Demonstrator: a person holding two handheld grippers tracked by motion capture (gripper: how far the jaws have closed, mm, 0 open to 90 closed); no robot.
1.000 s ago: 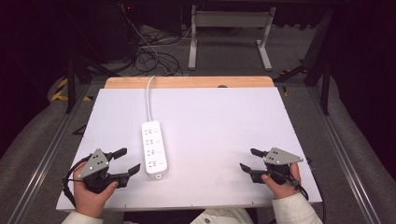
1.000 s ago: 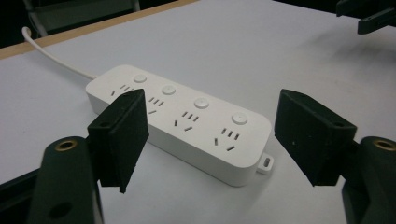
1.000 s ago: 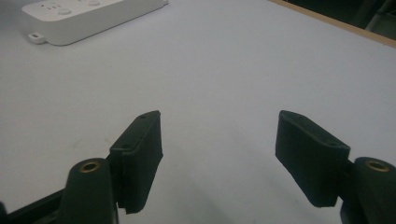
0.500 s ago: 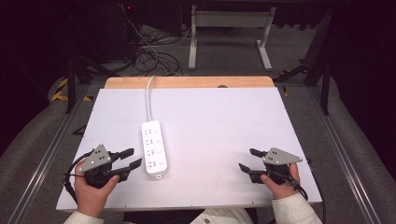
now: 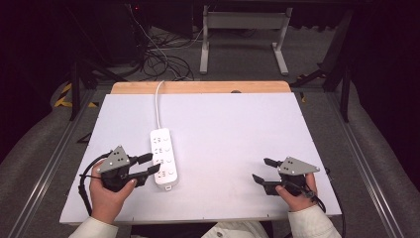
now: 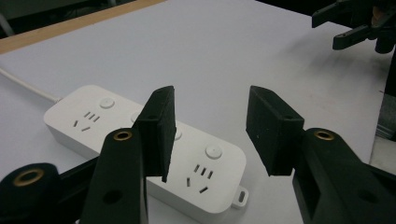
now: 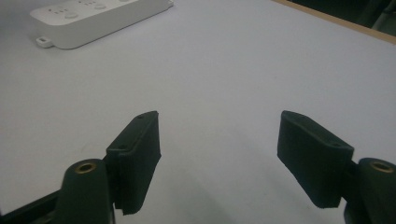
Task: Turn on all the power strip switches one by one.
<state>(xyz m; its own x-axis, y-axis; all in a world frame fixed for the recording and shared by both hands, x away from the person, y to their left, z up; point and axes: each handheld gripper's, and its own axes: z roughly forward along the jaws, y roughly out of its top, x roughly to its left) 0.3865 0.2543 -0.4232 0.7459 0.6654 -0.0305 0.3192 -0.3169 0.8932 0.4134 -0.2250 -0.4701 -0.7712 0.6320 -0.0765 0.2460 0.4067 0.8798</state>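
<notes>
Power strip [image 5: 164, 158] lies on the white tabletop [image 5: 233, 129]; left claw [image 5: 150, 164], just narrowing, gapes beside it, holding nothing; right claw [image 5: 260, 170] stands open.

White table [image 5: 223, 124], power strip [image 5: 164, 157] on it

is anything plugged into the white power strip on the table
No. In the high view the power strip lies flat with its sockets bare, and the left gripper view shows the near sockets empty; its own white cord runs off the far edge.
</notes>
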